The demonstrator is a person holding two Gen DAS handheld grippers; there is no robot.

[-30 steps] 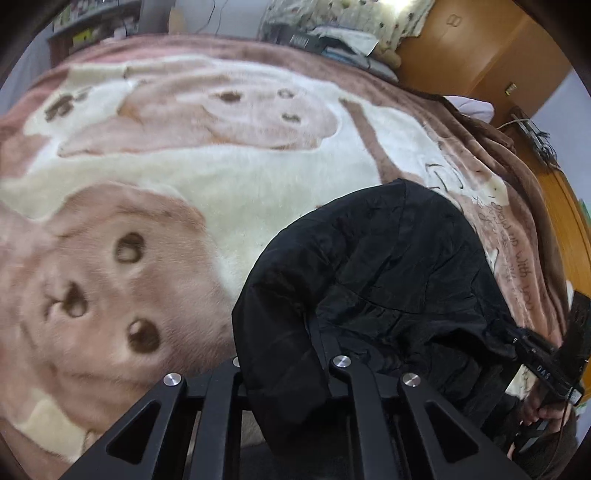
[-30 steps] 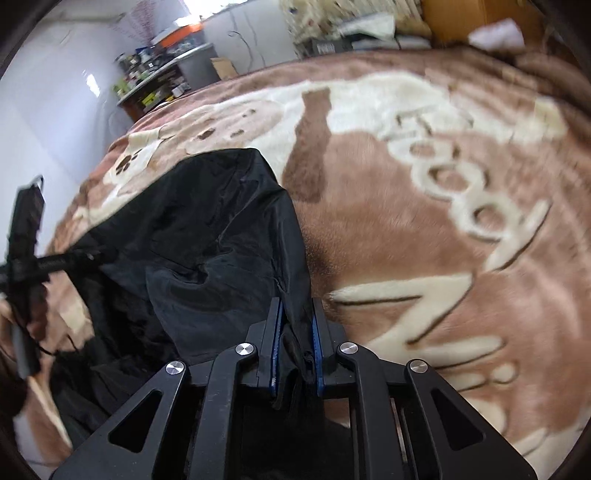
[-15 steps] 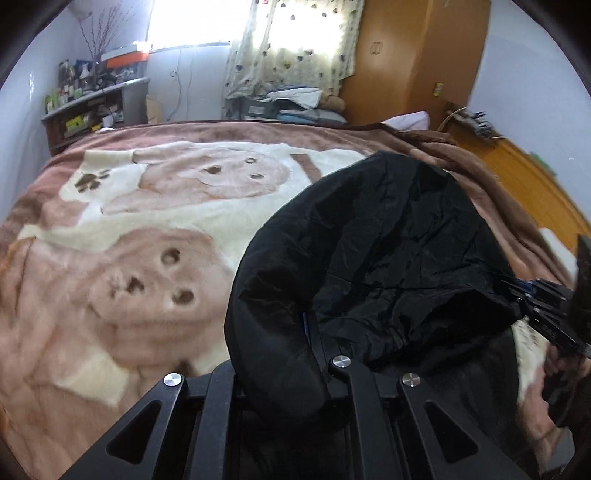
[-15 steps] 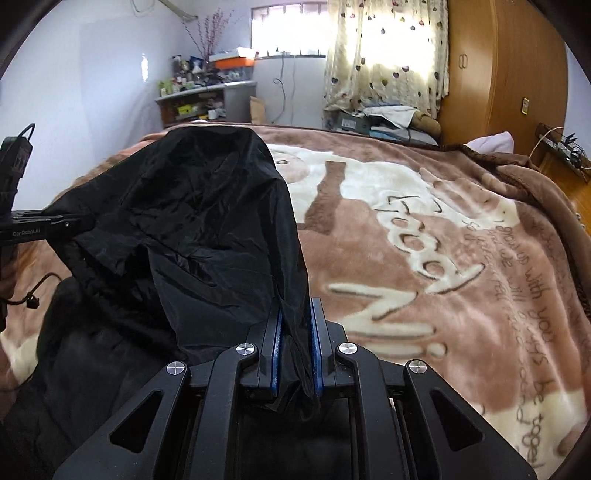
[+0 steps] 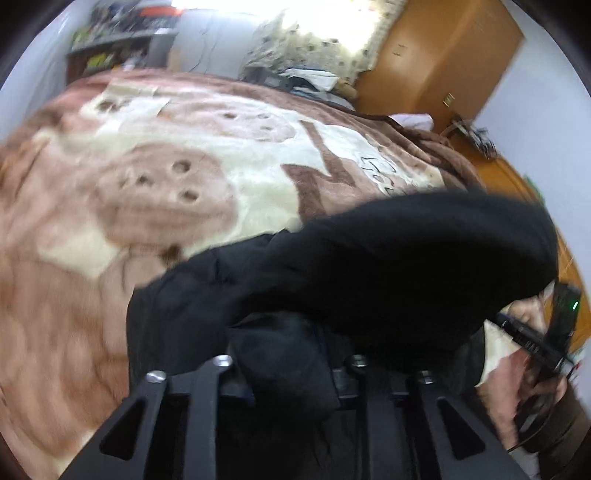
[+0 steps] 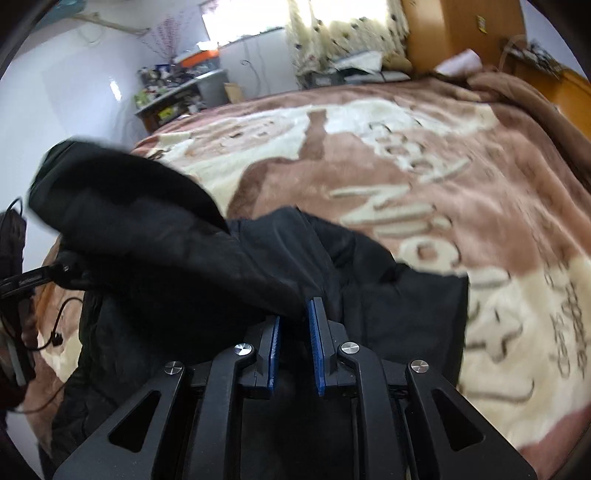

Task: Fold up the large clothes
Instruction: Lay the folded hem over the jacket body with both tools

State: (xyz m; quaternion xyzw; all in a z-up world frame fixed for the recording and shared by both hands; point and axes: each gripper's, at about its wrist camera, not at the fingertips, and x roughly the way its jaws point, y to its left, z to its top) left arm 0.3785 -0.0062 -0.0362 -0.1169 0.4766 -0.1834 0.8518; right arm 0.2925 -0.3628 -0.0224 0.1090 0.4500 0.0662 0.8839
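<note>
A large black garment (image 5: 406, 266) lies bunched on the brown and cream blanket (image 5: 184, 192) of a bed. My left gripper (image 5: 291, 354) is shut on a fold of the garment; cloth hides its fingertips. In the right wrist view the garment (image 6: 166, 240) stretches from the left across to my right gripper (image 6: 295, 317), whose blue-padded jaws stand slightly apart around a fold of the cloth. Each gripper shows at the other view's edge: the right one (image 5: 546, 332) and the left one (image 6: 22, 284).
The bed blanket (image 6: 424, 177) spreads wide ahead. A cluttered shelf (image 6: 173, 92) and a curtained window (image 6: 332, 33) stand at the far wall. A wooden wardrobe (image 5: 443, 55) is at the back right. A wooden edge (image 5: 517, 177) runs along the right side.
Both grippers have swung down and forward with the garment. The raised black cloth has dropped toward the blanket and folded over. The right jaws look a little wider than before.
</note>
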